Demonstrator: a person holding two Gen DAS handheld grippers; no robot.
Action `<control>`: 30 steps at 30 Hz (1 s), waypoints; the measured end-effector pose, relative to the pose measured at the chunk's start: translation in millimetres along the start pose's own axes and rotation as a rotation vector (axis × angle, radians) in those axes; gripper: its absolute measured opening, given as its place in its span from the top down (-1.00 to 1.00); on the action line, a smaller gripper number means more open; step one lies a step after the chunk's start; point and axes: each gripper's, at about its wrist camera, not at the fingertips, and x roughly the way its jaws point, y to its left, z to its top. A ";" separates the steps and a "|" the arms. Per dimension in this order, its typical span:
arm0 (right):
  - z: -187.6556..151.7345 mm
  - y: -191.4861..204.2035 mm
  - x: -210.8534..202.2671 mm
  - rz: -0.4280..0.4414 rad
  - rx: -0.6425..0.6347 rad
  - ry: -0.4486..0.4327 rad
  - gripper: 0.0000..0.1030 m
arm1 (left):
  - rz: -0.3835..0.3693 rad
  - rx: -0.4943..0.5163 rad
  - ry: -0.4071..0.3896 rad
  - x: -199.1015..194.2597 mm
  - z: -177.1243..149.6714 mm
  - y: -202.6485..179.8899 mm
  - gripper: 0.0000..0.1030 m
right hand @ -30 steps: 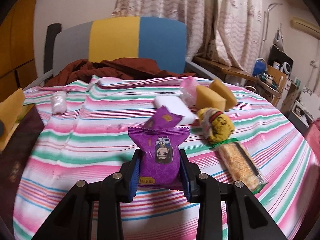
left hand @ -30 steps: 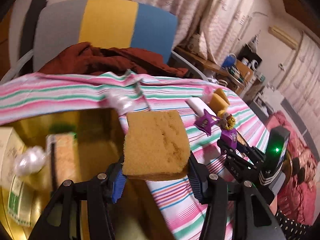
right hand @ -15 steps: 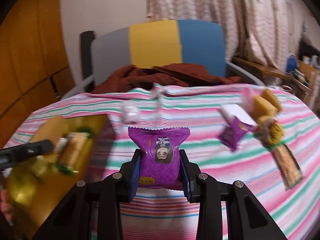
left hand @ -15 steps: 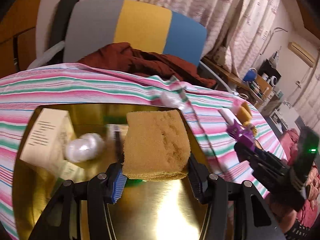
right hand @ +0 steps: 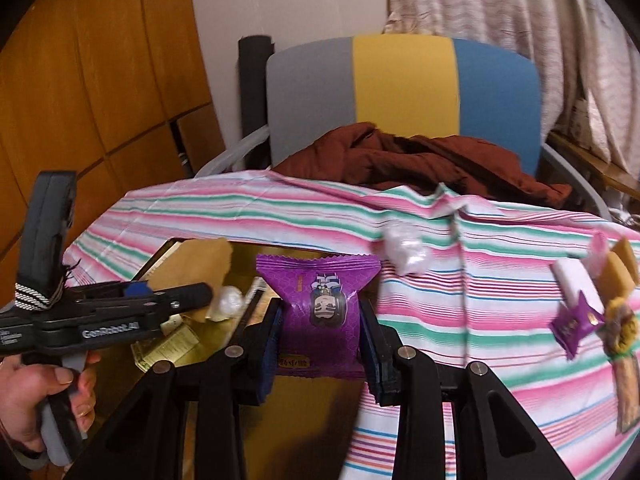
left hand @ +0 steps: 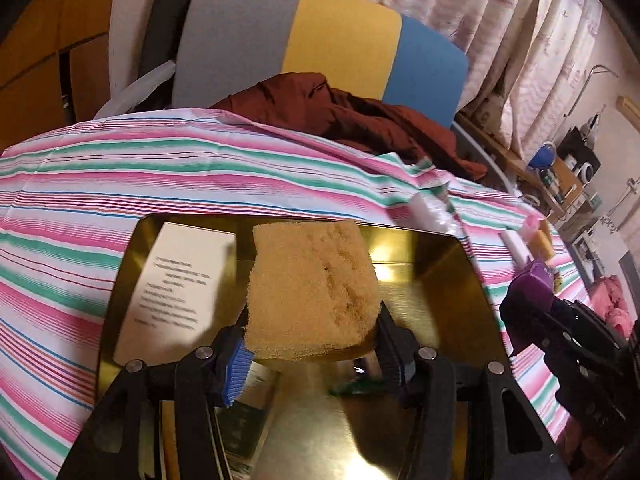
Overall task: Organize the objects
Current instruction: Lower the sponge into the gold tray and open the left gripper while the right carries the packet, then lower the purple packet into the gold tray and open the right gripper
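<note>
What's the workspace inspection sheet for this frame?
Surface: table under a pink, green and white striped cloth.
Job's things: shiny gold metal tray holding a white printed box; yellow foam sponge; purple snack packet.
Clutter: second purple packet, white wrapped sweet, tan blocks on the cloth.
Grippers: left tongs shut on the sponge above the tray; right tongs shut on the packet.
Cables: nothing seen.
Surroundings: grey, yellow and blue chair, brown garment, curtains.
</note>
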 end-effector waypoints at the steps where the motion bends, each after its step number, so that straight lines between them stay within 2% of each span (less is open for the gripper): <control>1: 1.0 2.2 3.0 0.001 -0.004 0.007 0.29 | 0.000 -0.002 0.004 1.7 1.2 1.5 -0.07; 7: 7.2 6.2 30.0 -0.010 0.013 0.056 0.19 | 0.033 -0.030 0.029 8.1 7.3 6.1 -0.15; 11: 10.2 -1.4 24.2 -0.017 0.050 0.025 -0.08 | 0.010 -0.080 0.008 -0.1 10.6 10.1 -0.26; 13: 10.8 -1.6 18.6 -0.020 0.052 0.009 -0.09 | 0.011 -0.096 -0.008 -5.3 12.1 11.1 -0.33; 22: -0.1 -9.4 -3.3 -0.028 0.079 -0.029 -0.14 | 0.024 -0.126 -0.089 -28.6 11.6 7.5 -0.34; 30: -8.0 -14.0 -11.6 -0.026 0.098 -0.033 -0.14 | 0.008 -0.068 -0.092 -33.7 3.2 -15.2 -0.34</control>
